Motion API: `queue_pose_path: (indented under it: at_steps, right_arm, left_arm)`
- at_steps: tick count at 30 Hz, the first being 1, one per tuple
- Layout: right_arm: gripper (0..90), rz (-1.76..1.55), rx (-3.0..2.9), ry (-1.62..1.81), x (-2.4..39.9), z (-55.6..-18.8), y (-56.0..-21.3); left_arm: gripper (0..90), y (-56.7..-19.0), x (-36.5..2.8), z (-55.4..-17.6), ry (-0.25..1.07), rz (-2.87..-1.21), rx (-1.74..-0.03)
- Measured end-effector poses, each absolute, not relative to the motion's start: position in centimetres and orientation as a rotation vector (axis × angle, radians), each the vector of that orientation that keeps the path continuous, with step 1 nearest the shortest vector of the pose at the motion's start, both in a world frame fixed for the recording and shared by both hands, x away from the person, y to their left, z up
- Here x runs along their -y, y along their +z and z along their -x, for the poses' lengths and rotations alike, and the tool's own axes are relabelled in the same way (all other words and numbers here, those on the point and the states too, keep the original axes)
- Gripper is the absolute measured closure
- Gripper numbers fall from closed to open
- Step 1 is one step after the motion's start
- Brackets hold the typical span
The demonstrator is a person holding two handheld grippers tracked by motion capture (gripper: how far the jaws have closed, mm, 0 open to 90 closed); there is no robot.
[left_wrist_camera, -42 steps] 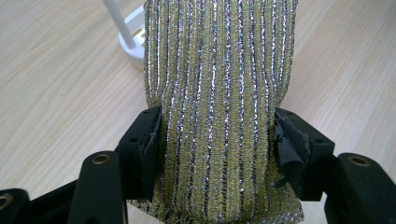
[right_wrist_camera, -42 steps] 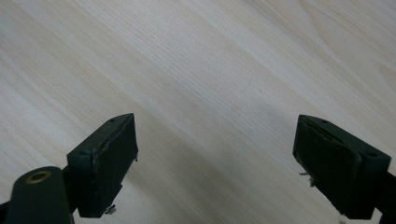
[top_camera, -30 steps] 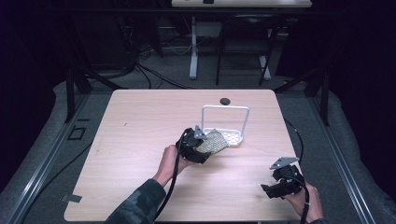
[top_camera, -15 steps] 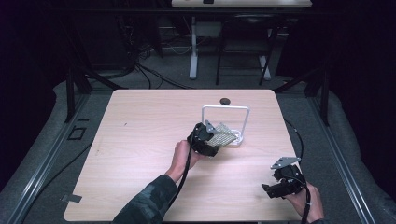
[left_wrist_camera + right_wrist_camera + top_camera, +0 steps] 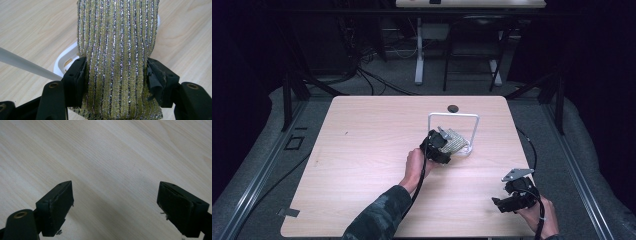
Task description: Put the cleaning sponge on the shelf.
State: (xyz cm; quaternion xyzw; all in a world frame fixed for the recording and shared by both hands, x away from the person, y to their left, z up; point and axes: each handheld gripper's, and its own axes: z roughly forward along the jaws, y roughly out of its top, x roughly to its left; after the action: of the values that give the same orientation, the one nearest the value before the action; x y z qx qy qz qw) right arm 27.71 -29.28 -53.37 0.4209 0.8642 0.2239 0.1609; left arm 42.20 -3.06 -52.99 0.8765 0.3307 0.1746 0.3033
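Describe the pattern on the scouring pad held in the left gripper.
The scouring pad has yellow-green and glittery silver lengthwise stripes, clearest in the left gripper view.

The cloth [image 5: 117, 57] is knitted in narrow lengthwise stripes of yellow-green, glittering silver and thin dark lines; in the high view [image 5: 454, 142] it reads as a pale speckled olive. The rack [image 5: 453, 131] is plain white, and its base [image 5: 65, 58] and rod show white behind the cloth. The left gripper [image 5: 116, 75] is matte black with brass-coloured screw heads, its pads dark grey and frayed. The right gripper [image 5: 115, 202] is likewise black, with one brass screw head and a grey plate on top [image 5: 516, 174]. The table [image 5: 372, 140] is light wood, pale beige with fine straight grain. A small black disc [image 5: 453, 108] lies near its far edge. The sleeve [image 5: 379, 217] is dark green camouflage.
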Motion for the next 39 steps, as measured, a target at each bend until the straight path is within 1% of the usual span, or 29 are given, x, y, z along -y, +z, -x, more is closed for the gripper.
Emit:
queue_pose_path:
  at_steps: [10, 22, 28, 29, 30, 31, 35, 39]
  right_arm:
    - [13.0, -1.192, -2.473, 0.639, 29.2, -27.7, -53.4]
    - [13.0, -1.176, -2.474, 0.641, 29.2, -27.7, -53.3]
    - [13.0, -1.176, -2.479, 0.644, 29.2, -27.6, -53.2]
    - [13.1, -1.169, -2.478, 0.646, 29.2, -27.6, -53.2]
    - [13.1, -1.169, -2.478, 0.646, 29.2, -27.6, -53.2]
    - [13.0, -1.172, -2.479, 0.648, 29.1, -27.6, -53.2]
    - [13.1, -1.171, -2.482, 0.646, 29.1, -27.6, -53.2]
    - [13.1, -1.166, -2.478, 0.645, 29.1, -27.5, -53.2]
  left_arm:
    - [37.4, -54.0, 4.0, -43.6, 0.471, -2.324, -0.924]
    - [36.1, -54.0, 5.1, -44.6, 0.494, -2.309, -0.947]
    - [32.0, -54.6, 5.6, -44.9, 0.496, -2.337, -0.977]
    - [29.7, -54.6, 5.7, -44.8, 0.497, -2.342, -0.977]
    - [29.7, -54.6, 5.8, -44.8, 0.506, -2.345, -0.976]
    - [27.5, -54.6, 5.9, -44.7, 0.516, -2.341, -0.974]
    - [23.7, -54.3, 6.2, -44.6, 0.543, -2.354, -0.969]
    - [21.3, -54.1, 6.4, -44.3, 0.586, -2.367, -0.968]
